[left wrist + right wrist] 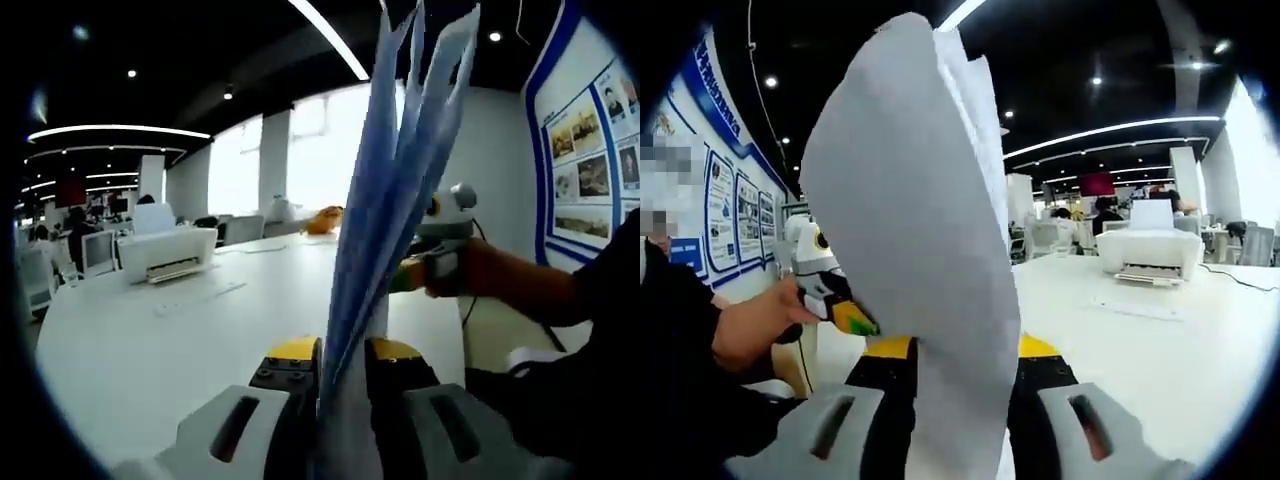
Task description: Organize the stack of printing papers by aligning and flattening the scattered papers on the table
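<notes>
Both claws, left claw (pixel 343 375) and right claw (pixel 962 380), are pinched shut on the papers (pixel 395 190), which stand up between their jaws above the desk (pixel 150 350). Sheets fan apart, so squaring and laying flat remain, I think.

grey gripper (pixel 342 375), yellow-tipped black jaws, dark sleeve (pixel 680 330)

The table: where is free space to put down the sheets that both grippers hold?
The white table is bare between the left gripper and the printer. The paper stack is upright. The right gripper also has bare table before the printer.
</notes>
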